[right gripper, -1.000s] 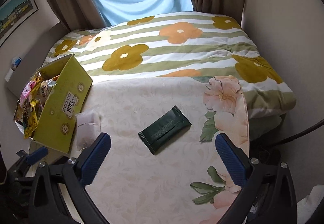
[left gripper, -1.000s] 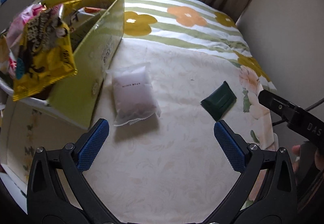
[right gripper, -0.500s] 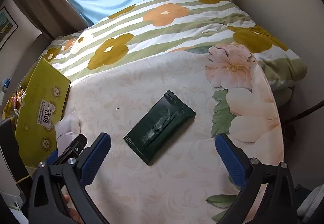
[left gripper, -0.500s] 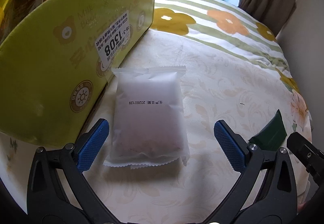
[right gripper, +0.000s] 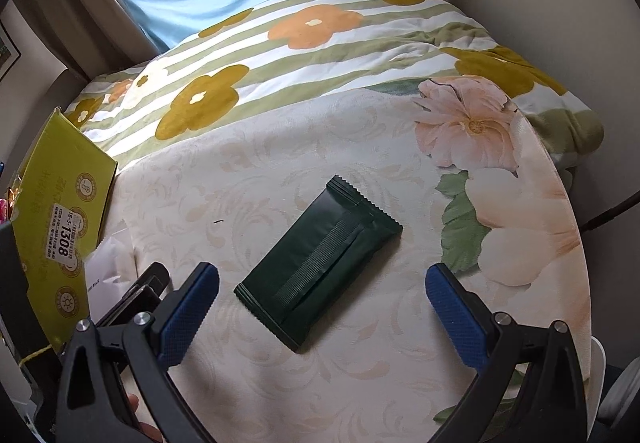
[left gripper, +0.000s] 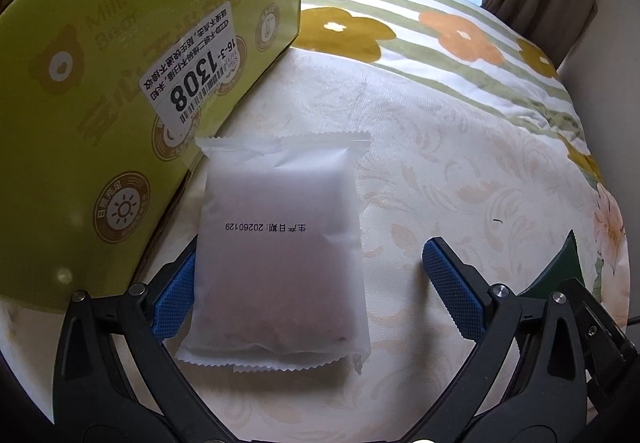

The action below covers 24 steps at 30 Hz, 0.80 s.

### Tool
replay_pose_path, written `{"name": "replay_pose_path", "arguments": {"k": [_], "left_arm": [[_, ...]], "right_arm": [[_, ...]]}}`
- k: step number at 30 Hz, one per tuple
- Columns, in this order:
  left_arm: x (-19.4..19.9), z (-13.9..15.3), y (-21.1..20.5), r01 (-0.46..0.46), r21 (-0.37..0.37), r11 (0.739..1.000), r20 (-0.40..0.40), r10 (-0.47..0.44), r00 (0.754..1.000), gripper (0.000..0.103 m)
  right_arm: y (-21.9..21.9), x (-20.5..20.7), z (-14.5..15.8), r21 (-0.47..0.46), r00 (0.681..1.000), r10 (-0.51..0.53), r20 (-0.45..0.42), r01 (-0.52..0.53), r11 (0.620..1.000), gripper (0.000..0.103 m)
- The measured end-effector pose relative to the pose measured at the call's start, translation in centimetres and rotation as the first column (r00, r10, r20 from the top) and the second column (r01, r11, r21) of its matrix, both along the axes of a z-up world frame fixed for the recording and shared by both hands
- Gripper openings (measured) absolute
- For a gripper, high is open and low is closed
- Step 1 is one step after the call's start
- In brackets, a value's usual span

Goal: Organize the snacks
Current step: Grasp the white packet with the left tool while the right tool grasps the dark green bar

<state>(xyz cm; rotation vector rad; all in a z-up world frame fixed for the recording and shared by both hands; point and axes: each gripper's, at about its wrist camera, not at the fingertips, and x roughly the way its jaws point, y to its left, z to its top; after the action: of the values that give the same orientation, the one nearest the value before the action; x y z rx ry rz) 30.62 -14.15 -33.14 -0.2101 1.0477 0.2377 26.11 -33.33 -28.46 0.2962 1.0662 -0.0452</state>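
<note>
A white translucent snack packet (left gripper: 280, 203) lies flat on the cream floral cloth, against the yellow-green carton (left gripper: 100, 83). My left gripper (left gripper: 314, 247) is open and low over it. The packet sits between the blue fingers (left gripper: 452, 291), and its left edge covers the left pad. A dark green snack packet (right gripper: 320, 255) lies diagonally mid-cloth. Just short of it, my right gripper (right gripper: 322, 273) is open, with its near corner between the fingers. The same carton (right gripper: 60, 203) and white packet (right gripper: 108, 267) show at the left of the right wrist view.
The carton stands at the left edge of the cloth with other snack bags inside. Behind it lies a striped flower-print quilt (right gripper: 312, 43), with curtains and a window beyond. A wall (right gripper: 540, 3) rises on the right. The two grippers are close side by side.
My left gripper has moved forward and down, from well back to straddling the white packet. The right gripper has come closer to the dark green packet. Both stayed open.
</note>
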Motion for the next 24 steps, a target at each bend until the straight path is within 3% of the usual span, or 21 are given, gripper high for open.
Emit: {"name": "replay_pose_path", "arguments": {"k": [3, 7, 12, 17, 24], "left_arm": [[0.2, 0.1, -0.1, 0.016, 0.019, 1.0, 0.003, -0.016, 1.0, 0.096], [-0.4, 0.8, 1.0, 0.021, 0.016, 1.0, 0.028, -0.021, 0.999, 0.063], [-0.5, 0.9, 1.3, 0.064, 0.001, 0.998, 0.026, -0.064, 0.998, 0.062], [-0.6, 1.0, 1.6, 0.083, -0.019, 0.996, 0.018, -0.083, 0.996, 0.061], [-1.0, 1.2, 1.3, 0.104, -0.018, 0.994, 0.012, -0.104, 0.995, 0.061]], "right_arm": [[0.1, 0.2, -0.1, -0.005, 1.0, 0.001, 0.0, -0.001, 1.0, 0.103], [0.2, 0.5, -0.4, -0.021, 1.0, -0.013, -0.003, 0.013, 1.0, 0.103], [0.7, 1.0, -1.1, -0.055, 0.999, -0.048, 0.004, 0.048, 0.997, 0.096], [2.2, 1.6, -1.1, -0.106, 1.0, -0.016, 0.026, 0.019, 0.994, 0.089], [3.9, 2.1, -1.4, -0.231, 0.996, 0.086, 0.037, -0.076, 0.97, 0.061]]}}
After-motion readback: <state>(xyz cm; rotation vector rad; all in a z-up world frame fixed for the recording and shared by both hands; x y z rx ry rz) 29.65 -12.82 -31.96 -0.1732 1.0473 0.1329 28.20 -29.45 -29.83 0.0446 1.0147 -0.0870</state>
